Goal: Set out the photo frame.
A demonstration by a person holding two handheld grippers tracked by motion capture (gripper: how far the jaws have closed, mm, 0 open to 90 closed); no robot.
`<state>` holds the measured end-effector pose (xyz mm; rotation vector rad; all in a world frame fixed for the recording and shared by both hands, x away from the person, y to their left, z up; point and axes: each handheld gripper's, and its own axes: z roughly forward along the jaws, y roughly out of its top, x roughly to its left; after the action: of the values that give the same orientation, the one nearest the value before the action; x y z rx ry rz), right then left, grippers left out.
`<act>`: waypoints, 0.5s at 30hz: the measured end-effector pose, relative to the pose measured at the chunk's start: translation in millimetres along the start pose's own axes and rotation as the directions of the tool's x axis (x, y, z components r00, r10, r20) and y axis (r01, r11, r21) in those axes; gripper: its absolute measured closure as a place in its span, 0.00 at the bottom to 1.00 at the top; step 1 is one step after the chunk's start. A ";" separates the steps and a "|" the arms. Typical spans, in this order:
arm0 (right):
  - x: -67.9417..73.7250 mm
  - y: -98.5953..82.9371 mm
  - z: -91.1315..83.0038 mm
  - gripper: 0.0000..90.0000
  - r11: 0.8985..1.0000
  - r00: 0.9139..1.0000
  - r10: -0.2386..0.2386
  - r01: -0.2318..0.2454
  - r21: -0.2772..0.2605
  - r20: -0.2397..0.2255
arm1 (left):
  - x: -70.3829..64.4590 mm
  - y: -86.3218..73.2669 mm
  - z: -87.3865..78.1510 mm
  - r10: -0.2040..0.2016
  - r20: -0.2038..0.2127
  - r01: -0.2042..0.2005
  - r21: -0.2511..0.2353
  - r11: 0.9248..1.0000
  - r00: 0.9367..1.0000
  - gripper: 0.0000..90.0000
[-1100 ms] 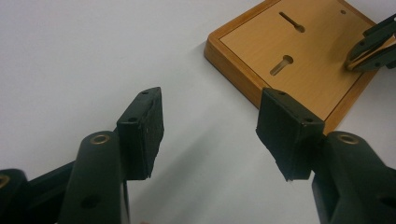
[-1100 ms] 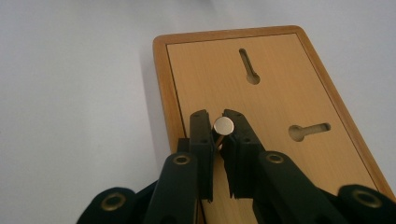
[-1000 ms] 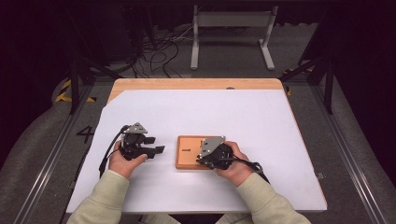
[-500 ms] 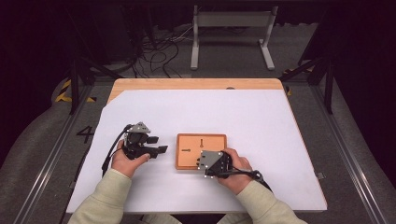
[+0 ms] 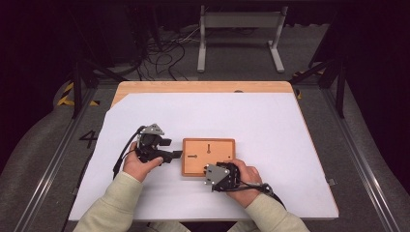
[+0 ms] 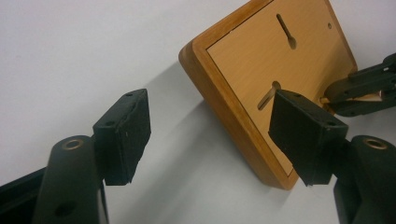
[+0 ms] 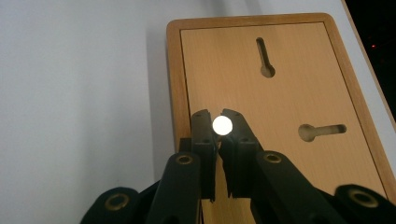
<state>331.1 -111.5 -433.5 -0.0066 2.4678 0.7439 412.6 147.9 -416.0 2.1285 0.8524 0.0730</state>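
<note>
Right gripper [image 7: 219,122]: jaws clamped on small white round peg [image 7: 222,125]; peg shaft hidden.
Left gripper [image 6: 210,130]: jaws apart, empty, beside rectangular wooden slotted board [image 6: 261,60].

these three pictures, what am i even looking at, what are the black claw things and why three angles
A person sits at a table covered with a white sheet and holds a hand-held two-jaw gripper in each hand; those are the black claws. No robot arm is involved.

The high view looks down from above the person's side: left gripper, right gripper. The other two pictures come from small cameras riding on each gripper, looking along its jaws.

On the sheet lies a flat wooden board with two keyhole-shaped slots.

The left gripper view shows its jaws spread open beside the board's edge, holding nothing. The right gripper view shows its jaws closed on a small white ball, held over the board.
</note>
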 end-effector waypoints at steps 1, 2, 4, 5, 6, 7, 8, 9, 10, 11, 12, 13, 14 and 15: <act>0.0 0.0 0.0 0.94 1.000 1.000 0.000 0.000 0.000 0.000 | 0.0 0.0 0.0 0.000 0.000 0.000 0.000 1.000 1.000 0.32; 0.7 -0.1 -0.1 0.94 1.000 1.000 0.000 0.000 -0.003 0.003 | -0.3 1.1 2.2 -0.008 0.008 0.008 -0.007 1.000 1.000 0.32; 1.5 -0.2 -0.3 0.94 1.000 1.000 -0.002 0.002 -0.002 0.007 | -0.2 2.7 4.7 -0.015 0.015 0.015 -0.007 1.000 1.000 0.32; 1.9 -0.2 -0.5 0.94 1.000 1.000 0.000 0.000 0.000 0.009 | -0.6 4.3 6.6 -0.018 0.019 0.018 -0.004 1.000 1.000 0.32; 2.4 0.0 -0.4 0.94 1.000 1.000 0.000 0.000 -0.001 0.010 | -0.5 6.0 7.4 -0.007 0.022 0.007 0.000 1.000 1.000 0.31; 2.8 -0.1 -0.5 0.94 1.000 1.000 -0.001 0.001 -0.003 0.012 | -1.5 7.6 8.7 -0.013 0.028 0.013 -0.002 1.000 1.000 0.31; 3.4 -0.2 -0.5 0.94 1.000 1.000 -0.009 0.009 -0.002 0.017 | -1.7 9.2 10.4 -0.006 0.033 0.006 -0.003 1.000 0.999 0.30; 4.7 0.1 -0.8 0.94 1.000 1.000 -0.003 0.003 0.000 0.022 | -3.4 10.9 13.1 -0.016 0.038 0.016 -0.001 1.000 0.999 0.30; 5.1 0.1 -0.9 0.94 1.000 1.000 -0.011 0.011 0.001 0.024 | -3.8 12.1 15.6 -0.019 0.041 0.019 0.004 1.000 0.999 0.29; 5.4 0.1 -1.2 0.94 1.000 1.000 -0.017 0.017 0.003 0.025 | -3.4 13.6 18.6 -0.013 0.049 0.012 0.012 1.000 0.999 0.29; 5.7 0.0 -1.3 0.94 1.000 0.999 -0.026 0.026 0.003 0.026 | -3.8 14.5 21.3 -0.019 0.054 0.018 0.015 1.000 0.998 0.28; 7.4 0.2 -1.3 0.94 1.000 0.999 -0.012 0.012 0.001 0.033 | -3.7 15.2 23.3 -0.014 0.059 0.013 0.019 1.000 0.998 0.28; 7.5 0.1 -1.4 0.94 1.000 0.999 -0.020 0.020 0.001 0.034 | -4.4 16.1 25.6 -0.018 0.059 0.016 0.030 0.999 0.998 0.28; 7.8 0.1 -1.4 0.94 1.000 0.999 -0.031 0.031 0.000 0.038 | -4.5 17.1 27.9 -0.015 0.060 0.013 0.032 0.999 0.998 0.28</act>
<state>323.8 -110.9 -436.5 -0.0309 2.4263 0.7255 427.7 119.0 -421.1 2.1427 0.8382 -0.0115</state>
